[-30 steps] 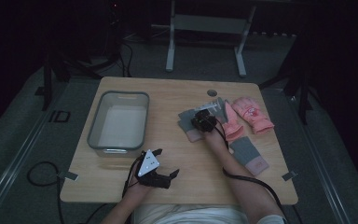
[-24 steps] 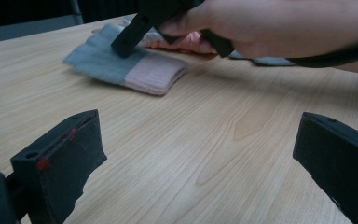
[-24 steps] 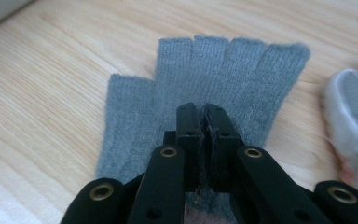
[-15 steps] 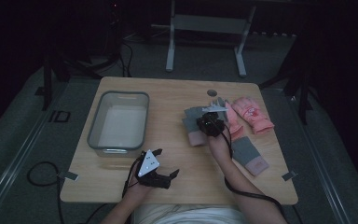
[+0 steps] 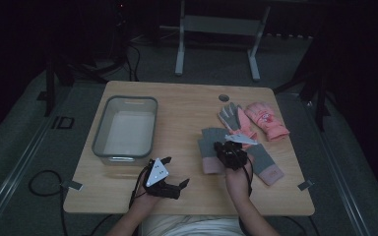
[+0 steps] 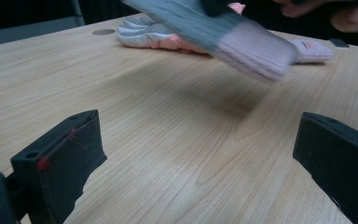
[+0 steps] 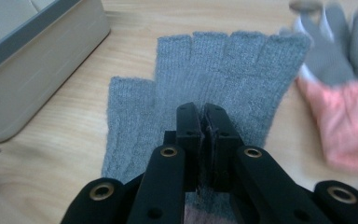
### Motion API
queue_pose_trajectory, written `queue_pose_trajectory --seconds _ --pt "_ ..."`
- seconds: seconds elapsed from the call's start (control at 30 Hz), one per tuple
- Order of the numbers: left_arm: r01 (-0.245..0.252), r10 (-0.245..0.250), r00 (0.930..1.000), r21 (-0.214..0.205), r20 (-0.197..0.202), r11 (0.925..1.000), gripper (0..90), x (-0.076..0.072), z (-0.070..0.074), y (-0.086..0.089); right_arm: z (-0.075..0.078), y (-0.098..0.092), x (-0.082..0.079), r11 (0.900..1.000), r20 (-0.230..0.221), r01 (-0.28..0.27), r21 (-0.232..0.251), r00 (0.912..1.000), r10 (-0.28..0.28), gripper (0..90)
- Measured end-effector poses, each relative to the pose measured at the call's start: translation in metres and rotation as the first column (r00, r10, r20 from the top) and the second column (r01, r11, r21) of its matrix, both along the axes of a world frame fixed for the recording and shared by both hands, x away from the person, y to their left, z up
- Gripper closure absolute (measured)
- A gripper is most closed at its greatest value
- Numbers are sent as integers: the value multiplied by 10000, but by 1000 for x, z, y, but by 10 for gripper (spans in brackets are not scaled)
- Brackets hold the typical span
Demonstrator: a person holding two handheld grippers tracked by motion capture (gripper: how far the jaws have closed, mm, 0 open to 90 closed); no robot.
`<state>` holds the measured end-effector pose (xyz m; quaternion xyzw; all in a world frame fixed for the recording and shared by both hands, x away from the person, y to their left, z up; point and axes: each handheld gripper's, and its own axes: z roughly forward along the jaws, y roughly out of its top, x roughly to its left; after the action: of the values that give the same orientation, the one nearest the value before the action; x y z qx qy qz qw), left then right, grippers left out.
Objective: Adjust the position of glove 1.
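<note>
Grey fingerless glove (image 7: 223,88) pinched mid-palm between the closed jaws of the right gripper (image 5: 232,153), hanging just above the table (image 5: 187,105) right of centre, pink cuff toward the near edge, blurred in the left gripper view and so judged to be in motion. Second grey glove (image 5: 265,163) flat on the table just right of it; two pink gloves (image 5: 266,119) farther off, toward the far right. Left gripper (image 5: 170,186) resting near the front edge, jaws wide apart, holding nothing.

Probably a carry to the grey bin (image 5: 98,142) on the left. Best done with a firm pinch throughout, the knit being soft and liable to slip. Worth lifting high enough that the dangling cuff clears the bin's near wall, then crossing left, well clear of the idle left gripper. Release only once over the bin's bare middle, low, so nothing drapes over the rim.

Against a second ago: right gripper drawn nearer the person, away from the pink pair, glove coming along with it. Left gripper unmoved.
</note>
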<state>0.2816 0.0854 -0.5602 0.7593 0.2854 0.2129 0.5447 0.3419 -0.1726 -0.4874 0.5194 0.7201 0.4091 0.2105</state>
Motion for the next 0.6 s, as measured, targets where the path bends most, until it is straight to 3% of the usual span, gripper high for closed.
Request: queue_pose_trajectory --seconds 0.13,0.23,0.4,0.6 --pt "-1 1 10000 22 -3 10000 12 0 0 0 -9 -6 -15 9997 -228 211 -101 9995 -213 858" --pt "9 -9 10000 44 -7 10000 12 0 0 0 -20 -9 -21 9988 -514 481 94 9975 -475 857" --pt "-28 28 10000 -29 -8 10000 12 0 0 0 -41 -6 -23 9970 -1075 746 211 9916 -720 857" --pt "-38 38 10000 -87 -3 10000 12 0 0 1 -53 -1 -19 9958 -1376 860 328 9872 -807 856"
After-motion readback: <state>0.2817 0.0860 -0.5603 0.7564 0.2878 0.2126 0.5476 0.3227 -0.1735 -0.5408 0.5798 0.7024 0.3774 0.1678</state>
